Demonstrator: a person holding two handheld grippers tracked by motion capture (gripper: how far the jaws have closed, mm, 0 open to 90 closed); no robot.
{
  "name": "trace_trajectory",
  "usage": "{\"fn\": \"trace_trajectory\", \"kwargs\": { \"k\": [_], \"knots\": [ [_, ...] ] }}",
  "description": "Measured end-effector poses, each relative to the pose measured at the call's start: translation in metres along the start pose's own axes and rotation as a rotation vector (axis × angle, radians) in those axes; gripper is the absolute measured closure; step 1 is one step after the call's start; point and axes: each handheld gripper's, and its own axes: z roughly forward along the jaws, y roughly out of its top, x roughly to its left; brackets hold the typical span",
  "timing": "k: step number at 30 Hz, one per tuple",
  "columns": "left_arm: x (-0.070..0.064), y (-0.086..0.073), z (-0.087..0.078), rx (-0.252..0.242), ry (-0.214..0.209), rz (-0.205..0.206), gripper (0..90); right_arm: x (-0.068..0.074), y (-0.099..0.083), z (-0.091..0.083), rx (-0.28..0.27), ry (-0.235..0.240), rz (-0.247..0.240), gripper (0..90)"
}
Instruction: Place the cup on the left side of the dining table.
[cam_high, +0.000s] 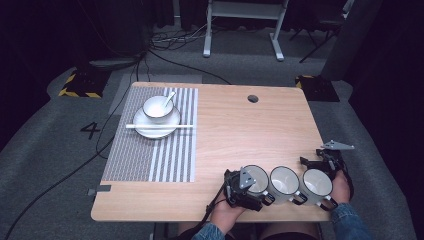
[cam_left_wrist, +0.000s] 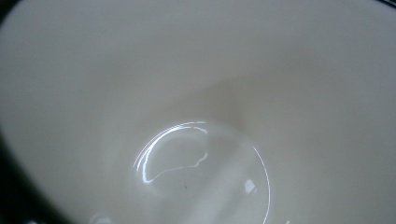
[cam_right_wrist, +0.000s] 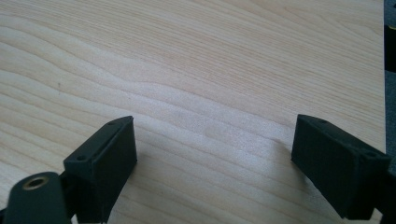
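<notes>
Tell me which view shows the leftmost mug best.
The high view: the leftmost mug stands whole there, first in a row of three at the table's near edge, with the left claw against it. The left gripper view shows its glossy white inside close up. The right gripper view shows bare tabletop.

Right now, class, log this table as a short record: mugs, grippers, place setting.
mugs: three white mugs in a row near the front edge: left mug, middle mug, right mug
left gripper: at the left mug; its camera looks into a white mug interior; jaw state unclear
right gripper: jaws open over bare table, nothing between them
placemat: striped, on the table's left
setting: bowl with spoon on a plate; chopsticks across the plate
</notes>
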Motion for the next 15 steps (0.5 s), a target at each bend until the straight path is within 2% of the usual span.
{"fn": "trace_trajectory", "kwargs": {
  "k": [6, 8, 15],
  "knots": [
    [-0.0011, -0.0002, -0.0004, -0.010, 0.002, 0.013, 0.0, 0.0000, 0.0000, 0.0000, -0.001, 0.000, -0.001, 14.0],
    [-0.0022, -0.0004, -0.0006, -0.008, 0.016, 0.022, 1.9, 0.0001, 0.0000, 0.0000, 0.000, 0.000, 0.000, 14.0],
    [-0.0032, -0.0008, -0.0003, -0.019, 0.026, 0.021, 2.6, 0.0001, 0.0000, 0.0000, -0.001, 0.001, 0.000, 14.0]
  ]
}}
